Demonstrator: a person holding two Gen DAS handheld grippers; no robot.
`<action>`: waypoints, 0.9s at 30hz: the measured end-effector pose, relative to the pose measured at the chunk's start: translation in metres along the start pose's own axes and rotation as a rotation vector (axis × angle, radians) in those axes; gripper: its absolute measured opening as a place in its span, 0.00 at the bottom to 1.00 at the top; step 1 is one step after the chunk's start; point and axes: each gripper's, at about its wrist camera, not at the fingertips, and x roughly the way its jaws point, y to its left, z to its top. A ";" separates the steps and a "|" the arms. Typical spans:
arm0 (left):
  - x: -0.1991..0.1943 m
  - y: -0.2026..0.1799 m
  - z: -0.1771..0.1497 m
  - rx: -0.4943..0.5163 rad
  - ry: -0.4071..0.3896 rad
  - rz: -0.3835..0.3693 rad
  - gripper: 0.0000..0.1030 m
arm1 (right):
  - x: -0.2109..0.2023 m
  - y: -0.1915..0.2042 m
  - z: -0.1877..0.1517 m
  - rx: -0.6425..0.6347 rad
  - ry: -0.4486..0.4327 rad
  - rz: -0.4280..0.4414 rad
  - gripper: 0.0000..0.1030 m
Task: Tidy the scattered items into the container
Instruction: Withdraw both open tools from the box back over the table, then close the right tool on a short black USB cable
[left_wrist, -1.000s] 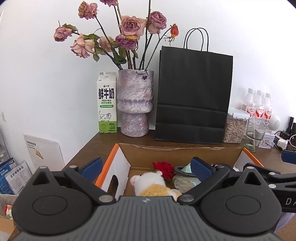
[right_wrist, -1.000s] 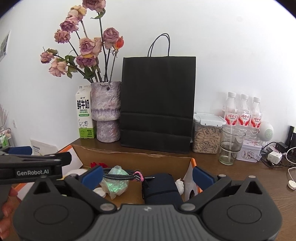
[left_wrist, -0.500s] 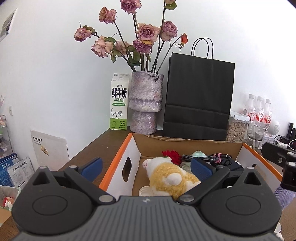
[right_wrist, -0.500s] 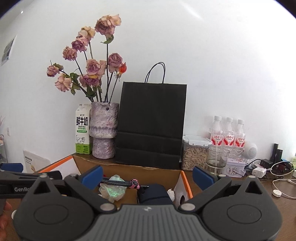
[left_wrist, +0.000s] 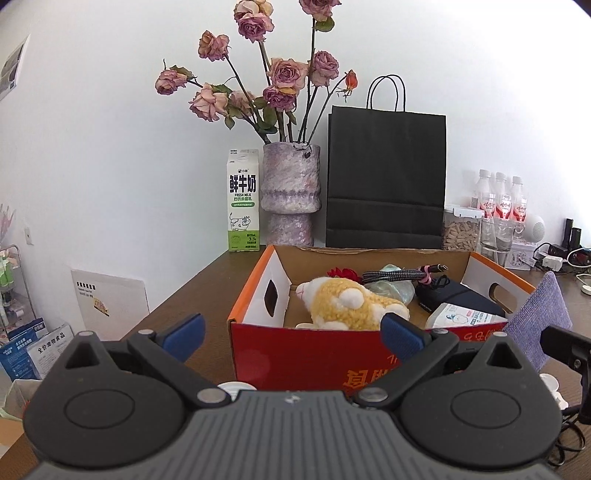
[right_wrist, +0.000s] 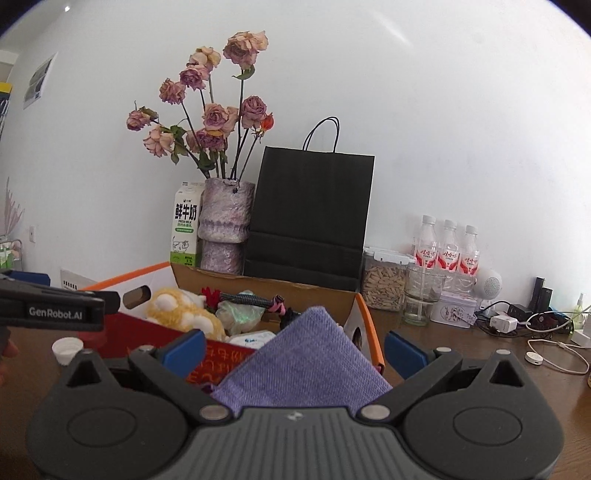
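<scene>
Both jaws spread wide and empty, we see the purple cloth (right_wrist: 306, 358) between the right gripper (right_wrist: 294, 345) fingers, box (right_wrist: 364, 325) at twelve o'clock, left gripper (left_wrist: 291, 332) farther away.

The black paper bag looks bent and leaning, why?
Left wrist view: the fisheye lens makes the black paper bag look a little curved. Right wrist view: the same bag tilts left, and dark corners show the lens edge.
</scene>
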 end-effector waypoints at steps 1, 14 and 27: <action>-0.003 0.002 -0.002 0.000 0.000 -0.001 1.00 | -0.005 0.000 -0.004 -0.002 0.004 0.002 1.00; -0.029 0.032 -0.027 -0.039 0.111 -0.025 1.00 | -0.025 -0.012 -0.033 0.056 0.253 0.115 1.00; -0.023 0.039 -0.032 -0.042 0.204 -0.045 1.00 | 0.011 -0.014 -0.045 0.102 0.457 0.105 0.86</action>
